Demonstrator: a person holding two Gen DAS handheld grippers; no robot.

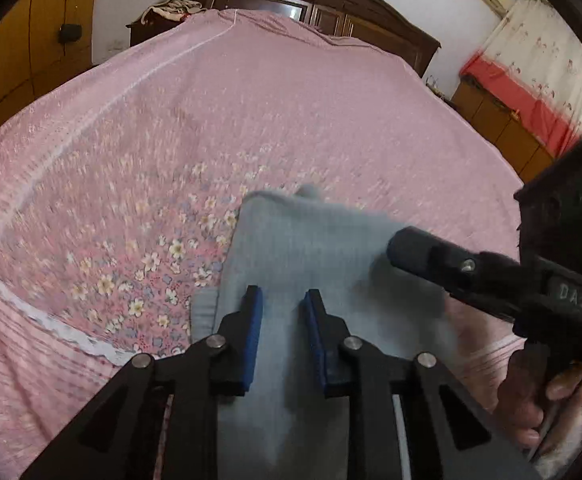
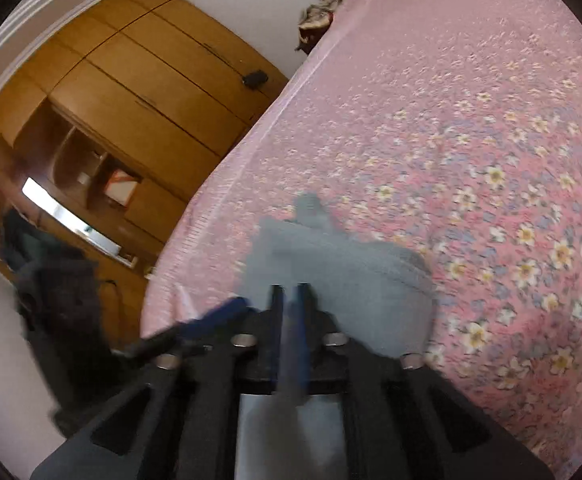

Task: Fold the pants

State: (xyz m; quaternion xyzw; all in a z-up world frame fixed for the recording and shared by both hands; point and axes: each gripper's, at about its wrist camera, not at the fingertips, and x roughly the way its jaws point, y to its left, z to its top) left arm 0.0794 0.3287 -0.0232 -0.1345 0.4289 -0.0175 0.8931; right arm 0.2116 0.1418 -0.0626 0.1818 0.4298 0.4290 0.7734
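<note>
Blue-padded left tool (image 1: 281,300) hangs over the grey pants (image 1: 311,240), jaws apart, cloth between them but the pads not pressing it. Right tool (image 2: 289,292) is clamped shut on a fold of the pants — its body reads "DAS". Pants lie folded on the pink floral bed (image 1: 131,140); wooden wardrobe (image 2: 151,80) beside.

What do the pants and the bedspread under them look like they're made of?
Pants: soft grey-blue knit or brushed cotton, matte; faint ribbing shows, and the folds are rounded. Bedspread: thin pink woven fabric, probably cotton, matte, with printed flowers and white lace trim. Motion blur leaves both uncertain.
</note>
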